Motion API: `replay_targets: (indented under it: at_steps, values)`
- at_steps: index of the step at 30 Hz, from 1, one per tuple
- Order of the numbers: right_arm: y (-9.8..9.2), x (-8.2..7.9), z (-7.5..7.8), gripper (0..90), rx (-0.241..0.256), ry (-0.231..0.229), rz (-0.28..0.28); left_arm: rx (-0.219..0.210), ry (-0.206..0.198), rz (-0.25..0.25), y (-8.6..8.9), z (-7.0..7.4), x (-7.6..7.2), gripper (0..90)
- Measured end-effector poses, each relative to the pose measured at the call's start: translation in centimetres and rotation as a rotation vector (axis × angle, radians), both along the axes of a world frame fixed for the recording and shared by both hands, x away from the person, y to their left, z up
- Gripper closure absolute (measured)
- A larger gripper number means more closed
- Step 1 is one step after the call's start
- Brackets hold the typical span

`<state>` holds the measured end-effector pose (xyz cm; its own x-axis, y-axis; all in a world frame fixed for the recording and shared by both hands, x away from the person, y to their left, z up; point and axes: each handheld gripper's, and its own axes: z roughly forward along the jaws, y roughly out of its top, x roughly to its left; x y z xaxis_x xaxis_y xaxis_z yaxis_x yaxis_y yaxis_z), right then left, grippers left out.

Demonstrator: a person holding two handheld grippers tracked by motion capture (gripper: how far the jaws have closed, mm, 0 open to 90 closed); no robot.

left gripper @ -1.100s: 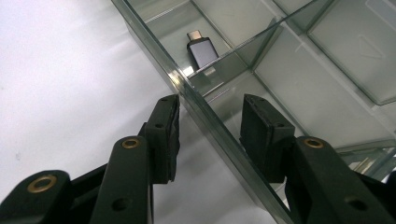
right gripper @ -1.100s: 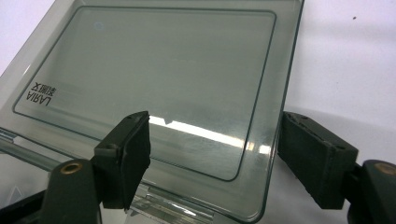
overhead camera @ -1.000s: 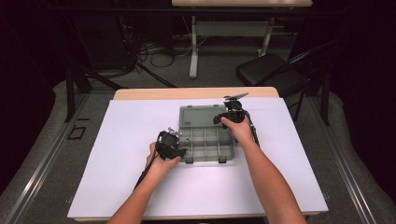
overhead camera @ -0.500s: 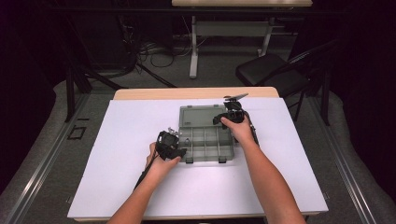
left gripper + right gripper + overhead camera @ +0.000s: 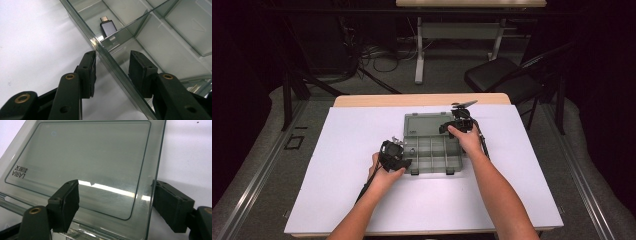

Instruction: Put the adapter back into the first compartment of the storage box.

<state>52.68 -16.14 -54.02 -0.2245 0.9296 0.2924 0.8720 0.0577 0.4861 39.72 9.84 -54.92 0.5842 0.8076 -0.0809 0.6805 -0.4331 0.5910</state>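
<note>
Organizer box (image 5: 432,150) lies open in the middle of the white surface (image 5: 337,150) in the high view, its lid (image 5: 427,125) folded flat toward the far side. The left gripper (image 5: 404,162) sits at the box's near-left corner, the right gripper (image 5: 447,127) at the lid's right edge.

In the left gripper view, the jaws stand partly apart astride the box's clear side wall (image 5: 110,62), one pad outside, one inside a compartment, neither yet pressing. A small grey adapter (image 5: 108,26) lies in a farther compartment.

In the right gripper view, the jaws are wide, spanning the lid's right corner (image 5: 147,195), one over the panel and one beyond the edge over the surface, not gripping.

The box looks like thin, hard, see-through plastic: light, stiff, and slick, so pads could slide along it. The wall is a narrow but firm hold; a gentle pinch should steady the empty-ish tray. The lid's outer rim is likely the best place to lift, since the hinge may flex and the panel bow under force.
</note>
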Motion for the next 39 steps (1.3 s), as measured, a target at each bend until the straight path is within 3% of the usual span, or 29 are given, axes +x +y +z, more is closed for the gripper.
replay_targets:
  at_steps: [5,6,7,8,12,17,21,23,30,39]
  values:
    - [-0.3,0.0,0.0,28.2,0.015,0.003,-0.010,-0.002,0.000,-0.001,0.0,0.0,0.0,57.4]
    - [-0.3,0.1,-0.1,29.4,0.045,-0.019,-0.014,-0.002,-0.001,-0.001,0.0,0.0,0.0,57.4]
    - [-0.4,0.1,0.1,30.5,0.022,0.012,-0.018,-0.002,-0.001,-0.001,0.0,0.0,0.0,57.3]
    - [-0.5,0.1,-0.1,31.3,0.051,-0.013,-0.019,-0.002,-0.001,-0.001,0.0,0.0,0.0,57.4]
    - [-0.7,0.1,0.1,32.3,0.042,0.006,-0.016,-0.002,-0.001,-0.002,0.0,0.0,0.0,57.3]
    - [-0.7,0.0,0.2,33.6,0.037,0.001,-0.014,-0.002,-0.001,-0.001,0.0,0.0,0.0,57.4]
    - [-0.8,0.0,0.3,37.4,0.046,-0.029,-0.012,-0.003,-0.002,-0.001,0.0,0.0,0.0,57.4]
    - [-1.0,-0.1,0.6,38.2,0.033,-0.010,-0.009,-0.003,-0.002,-0.001,0.0,0.0,0.0,57.4]
    - [-1.3,-0.2,0.7,43.4,0.053,-0.036,-0.012,-0.002,-0.002,-0.002,0.0,0.0,0.0,57.4]
    - [-1.8,-0.3,1.0,50.4,0.043,-0.040,-0.002,0.000,-0.002,-0.003,0.0,0.0,0.0,57.4]
